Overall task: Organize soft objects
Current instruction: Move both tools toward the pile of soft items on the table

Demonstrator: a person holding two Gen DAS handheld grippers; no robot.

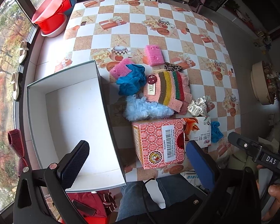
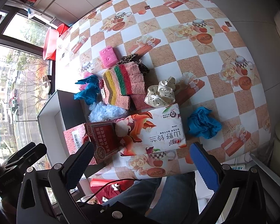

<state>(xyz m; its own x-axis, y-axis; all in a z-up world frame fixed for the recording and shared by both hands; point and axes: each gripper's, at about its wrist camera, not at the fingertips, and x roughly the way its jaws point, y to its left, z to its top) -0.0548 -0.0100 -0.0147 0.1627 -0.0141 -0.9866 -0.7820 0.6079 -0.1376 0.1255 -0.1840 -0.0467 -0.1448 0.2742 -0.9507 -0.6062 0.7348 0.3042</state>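
Observation:
A white open box [image 1: 74, 123] stands on the checkered table at the left; it also shows in the right wrist view [image 2: 52, 112]. Beside it lie two pink sponges [image 1: 154, 55], crumpled blue gloves [image 1: 131, 81], striped knit gloves [image 1: 167, 88] [image 2: 124, 83], a light blue fluffy piece [image 1: 145, 109], a cream dotted scrunchie [image 1: 197, 105] [image 2: 161, 92], and a tissue pack [image 2: 153, 130]. Another blue glove [image 2: 203, 124] lies to the right. My left gripper [image 1: 140, 165] is open and empty near the front edge. My right gripper [image 2: 141, 165] is open and empty before the tissue pack.
A red patterned carton [image 1: 158, 141] stands at the table's front next to the tissue pack. A leopard-print scrunchie [image 1: 173, 66] lies behind the knit gloves. Red basins [image 1: 50, 16] are stacked by the window at the far left. The person's legs [image 1: 158, 196] are below the front edge.

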